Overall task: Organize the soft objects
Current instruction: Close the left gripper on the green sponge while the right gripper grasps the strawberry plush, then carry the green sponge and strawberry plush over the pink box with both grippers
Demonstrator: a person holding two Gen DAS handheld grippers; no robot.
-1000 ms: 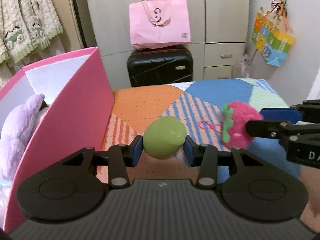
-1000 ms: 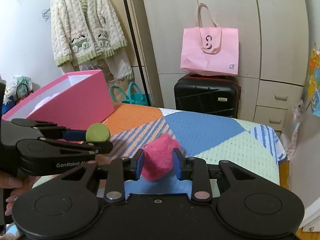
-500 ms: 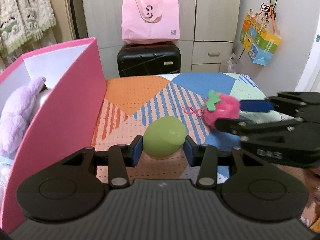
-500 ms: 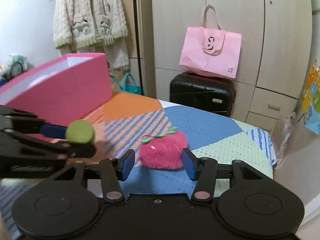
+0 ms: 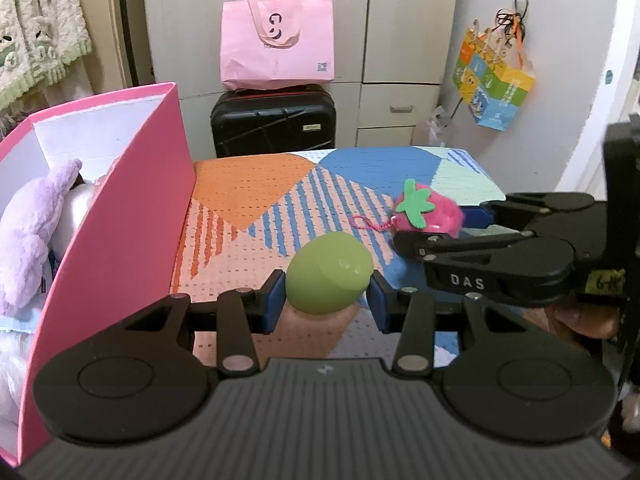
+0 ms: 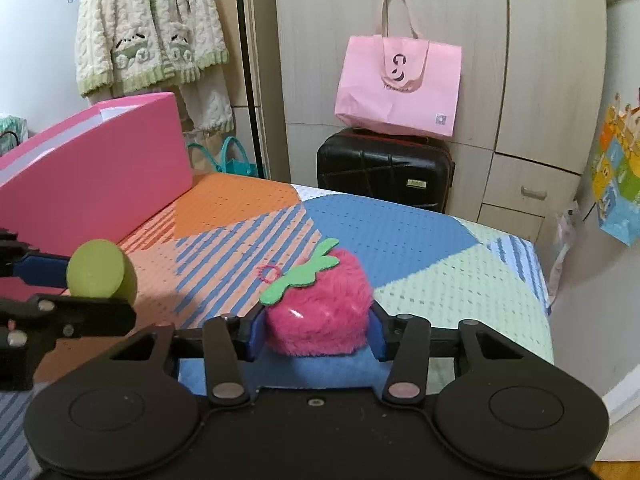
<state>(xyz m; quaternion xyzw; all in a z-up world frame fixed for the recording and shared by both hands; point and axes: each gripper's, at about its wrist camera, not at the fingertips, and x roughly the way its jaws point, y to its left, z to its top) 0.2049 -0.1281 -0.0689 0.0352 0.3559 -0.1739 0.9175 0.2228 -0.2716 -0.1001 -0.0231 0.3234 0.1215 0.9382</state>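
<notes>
Strawberry plush (image 6: 318, 320) between right claw (image 6: 316, 334) pads, near table's edge (image 6: 532, 304)

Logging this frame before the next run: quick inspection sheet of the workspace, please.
Surface: patchwork cover, flat.
Job's things: green squishy ball in left tool; pink plush strawberry, resting on the cover, between right tool's pads; pink box at left, open, purple plush inside.
Clutter: nothing seen on the cover.
Grippers: left tool shut on the ball; right tool has just been closing, pads at the strawberry's sides.
Cables: nothing seen.
Surroundings: black suitcase, pink tote bag on top, cardigan hanging, wardrobe.
</notes>
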